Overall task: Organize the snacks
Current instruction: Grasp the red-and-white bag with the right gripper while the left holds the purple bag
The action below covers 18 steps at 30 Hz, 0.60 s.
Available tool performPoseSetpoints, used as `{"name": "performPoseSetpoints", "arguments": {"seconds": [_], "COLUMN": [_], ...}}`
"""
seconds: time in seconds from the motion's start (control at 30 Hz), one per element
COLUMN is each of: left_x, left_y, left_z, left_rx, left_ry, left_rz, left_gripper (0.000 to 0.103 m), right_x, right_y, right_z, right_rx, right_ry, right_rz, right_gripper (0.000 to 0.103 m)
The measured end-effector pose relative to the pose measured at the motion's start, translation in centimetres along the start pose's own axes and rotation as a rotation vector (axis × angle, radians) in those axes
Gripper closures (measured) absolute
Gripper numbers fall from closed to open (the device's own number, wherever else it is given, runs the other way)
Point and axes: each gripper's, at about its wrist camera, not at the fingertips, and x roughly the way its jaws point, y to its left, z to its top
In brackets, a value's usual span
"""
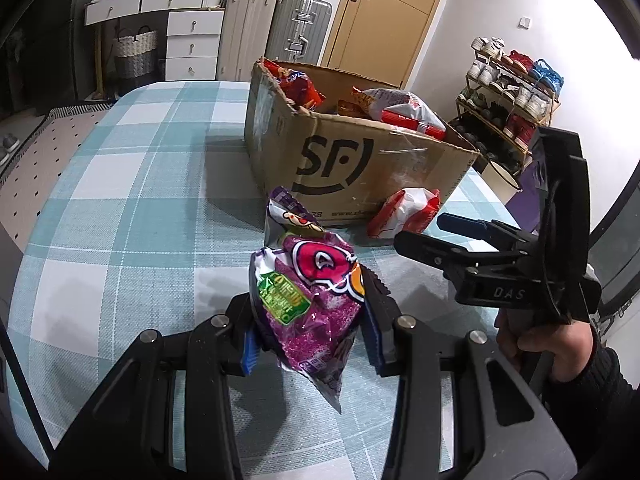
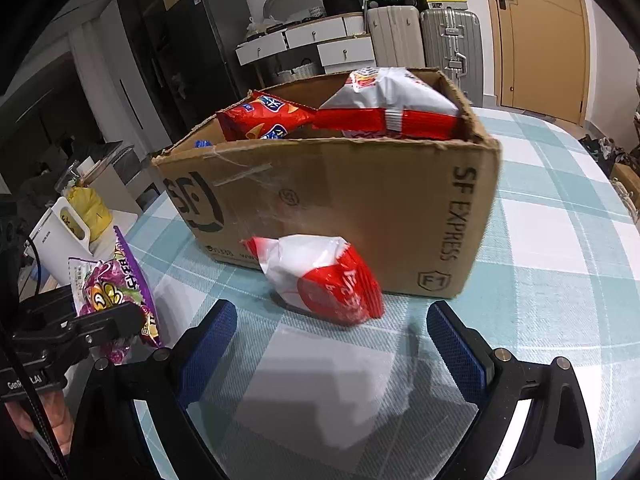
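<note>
Checked cloth (image 2: 560, 260) lies bare beside the cardboard box (image 2: 360, 200), up to its edge.

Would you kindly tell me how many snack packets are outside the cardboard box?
2. A purple foil snack packet is clamped in the left hand-held gripper; a red-and-white plastic snack packet lies on the checked tablecloth against the brown cardboard box. Others may be hidden behind it.

A purple snack bag (image 1: 308, 308), a red-and-white packet (image 2: 324, 280), a brown box (image 2: 360, 208), teal-and-white checked cloth (image 1: 132, 184).
</note>
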Motion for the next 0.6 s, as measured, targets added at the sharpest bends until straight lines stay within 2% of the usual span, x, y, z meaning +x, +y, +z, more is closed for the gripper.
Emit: {"name": "performPoseSetpoints", "arguments": {"seconds": [0.33,0.6], "left_x": [-0.4,-0.7], "left_y": [0.3,0.5], "left_z": [-0.2,-0.3], "left_rx": [-0.005,-0.013], "left_ry": [0.0,-0.003], "left_rz": [0.006,0.003], "left_gripper": [0.065,0.065], "right_x": [2.3,3.5], "right_y": [1.4,2.4], "right_z": [1.4,2.1], "right_rx": [0.004,0.012], "right_ry": [0.012,0.023], "right_rz": [0.015,-0.018], "right_gripper": [0.005,0.005]}}
